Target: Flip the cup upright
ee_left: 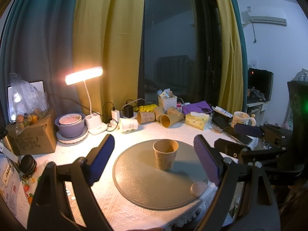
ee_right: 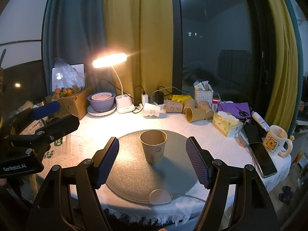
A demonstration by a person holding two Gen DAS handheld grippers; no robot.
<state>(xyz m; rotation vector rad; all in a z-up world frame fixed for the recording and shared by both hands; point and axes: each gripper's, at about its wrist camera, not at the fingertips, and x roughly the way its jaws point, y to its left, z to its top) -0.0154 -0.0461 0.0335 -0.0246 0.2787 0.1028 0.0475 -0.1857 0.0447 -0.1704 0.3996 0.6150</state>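
A brown paper cup (ee_left: 166, 153) stands upright, mouth up, on a round grey mat (ee_left: 146, 182); it also shows in the right wrist view (ee_right: 153, 145) on the mat (ee_right: 134, 177). My left gripper (ee_left: 154, 161) is open and empty, its blue pads either side of the cup but nearer the camera. My right gripper (ee_right: 152, 161) is open and empty, just short of the cup. The right gripper also shows at the right of the left wrist view (ee_left: 248, 134), and the left gripper at the left of the right wrist view (ee_right: 50, 115).
Several paper cups (ee_right: 192, 108) lie on their sides at the back, beside a white cup (ee_right: 151, 110). A lit desk lamp (ee_right: 109, 59), bowls (ee_right: 101, 102), cardboard box (ee_right: 74, 101), tissue box (ee_right: 226, 123), mug (ee_right: 275, 143) and phone (ee_right: 263, 159) ring the mat. A pink puck (ee_right: 159, 197) sits at the mat's front edge.
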